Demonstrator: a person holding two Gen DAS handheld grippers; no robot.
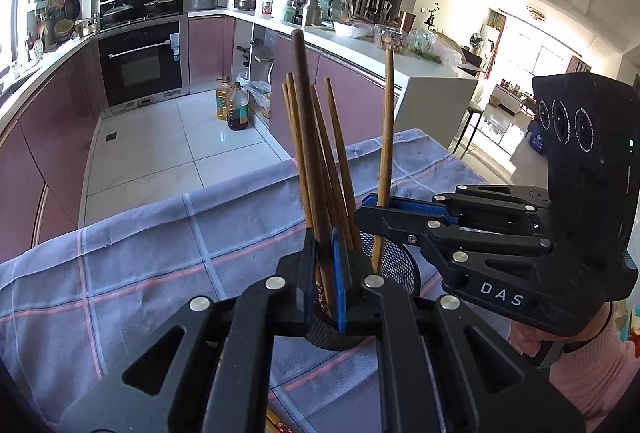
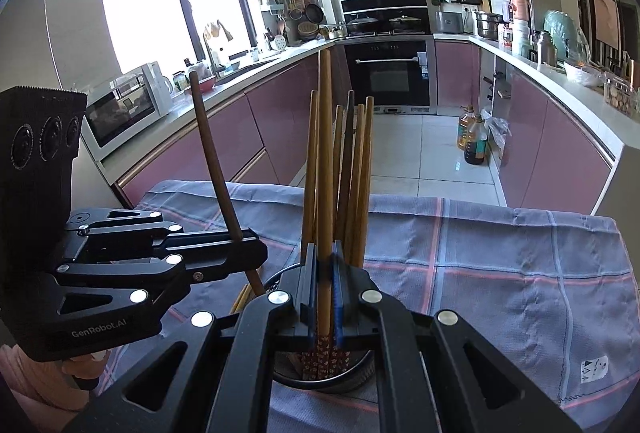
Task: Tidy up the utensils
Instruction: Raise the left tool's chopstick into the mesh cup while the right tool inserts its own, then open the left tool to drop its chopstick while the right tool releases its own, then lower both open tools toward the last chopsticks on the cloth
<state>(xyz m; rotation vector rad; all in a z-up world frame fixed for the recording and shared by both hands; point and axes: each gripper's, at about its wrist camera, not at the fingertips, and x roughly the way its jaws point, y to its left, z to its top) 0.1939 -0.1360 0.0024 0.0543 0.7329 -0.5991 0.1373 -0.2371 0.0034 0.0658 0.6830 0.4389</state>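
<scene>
Left wrist view: the left gripper sits low in the middle, its jaws closed on a dark chopstick that stands nearly upright and taller than the rest. Around it a bundle of brown chopsticks fans out of a black mesh holder, which stands on a blue-grey checked cloth. The right gripper reaches in from the right, level, jaws clamped on a light chopstick. This stick is upright, and its lower end meets the holder's mesh; whether it is inside the rim I cannot tell. A hand in a pink sleeve carries that gripper

Right wrist view: the right gripper is low in the middle, its blue pads pressed on the light chopstick, whose red patterned lower end goes down into the holder. The other chopsticks stand just behind it in the same holder. The left gripper comes in from the left, shut on the dark chopstick, which leans away to the upper left. Its lower tip is by the holder's left rim; I cannot tell if it is in or out. The cloth covers the table beneath
</scene>
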